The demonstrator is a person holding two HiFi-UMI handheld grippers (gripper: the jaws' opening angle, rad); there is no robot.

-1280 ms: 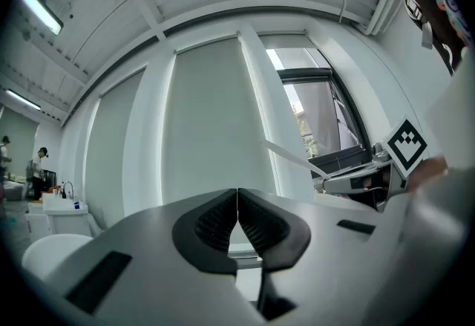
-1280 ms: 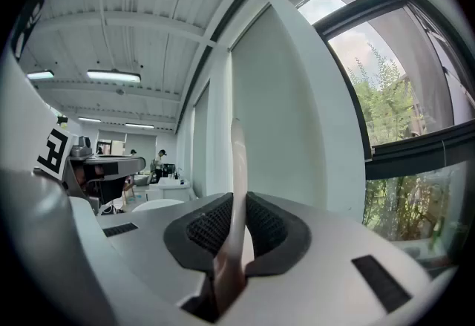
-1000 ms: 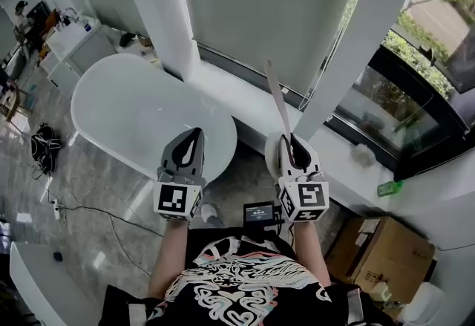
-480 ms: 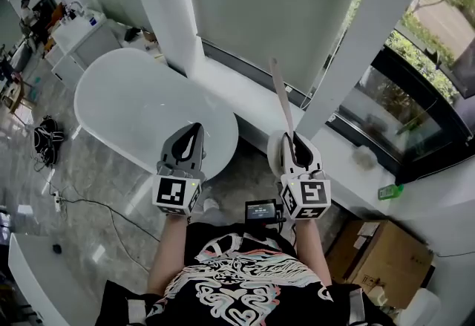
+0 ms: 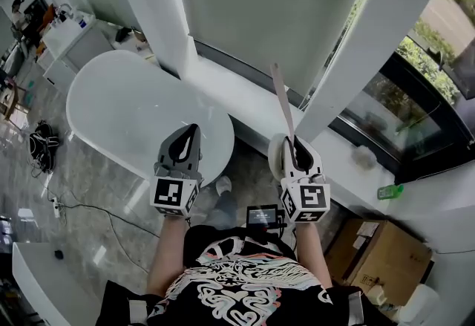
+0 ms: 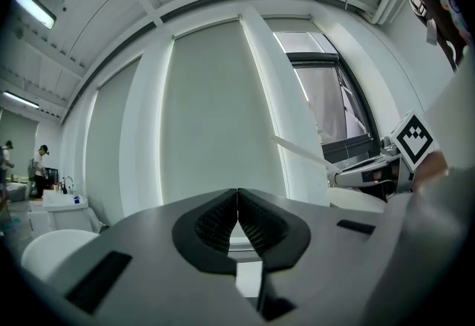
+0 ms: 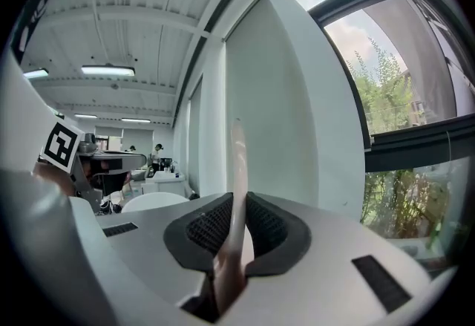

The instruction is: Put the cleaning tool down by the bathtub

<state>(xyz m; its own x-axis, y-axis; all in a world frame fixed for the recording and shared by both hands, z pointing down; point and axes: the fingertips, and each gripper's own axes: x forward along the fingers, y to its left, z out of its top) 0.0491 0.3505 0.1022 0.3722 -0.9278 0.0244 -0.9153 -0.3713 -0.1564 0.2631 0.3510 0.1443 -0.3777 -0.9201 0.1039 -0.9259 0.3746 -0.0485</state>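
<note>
Holding the cleaning tool (image 5: 282, 103) up in the air with the right hand-held gripper (image 5: 296, 143), jaws squeezed on both sides of its long, thin, flat stick. Pointing that stick up and away, toward the white pillar (image 5: 367, 42) beside the dark window (image 5: 393, 105). Showing a white round shape (image 5: 276, 156) right against that gripper's left side, too unclear to name. Not down yet: up above the grey floor (image 5: 249, 168) and the white ledge (image 5: 237, 94), to the right of the bathtub (image 5: 119, 105) and not touching it. Holding the left hand-held gripper (image 5: 191, 128) out as well, over the near end of the white bathtub in the head view, jaws pressed tight together with nothing between them. Both held side by side in front of the person's patterned shirt (image 5: 237, 287), a little apart from each other. Farther off: a white cabinet (image 5: 70, 38) past the far end of the bathtub, a dark tangle of cables (image 5: 43, 145) on the floor to its left, a brown cardboard box (image 5: 386, 246) low on the right, and a small green thing (image 5: 389, 188) on the ledge by the window, too small to tell.
</note>
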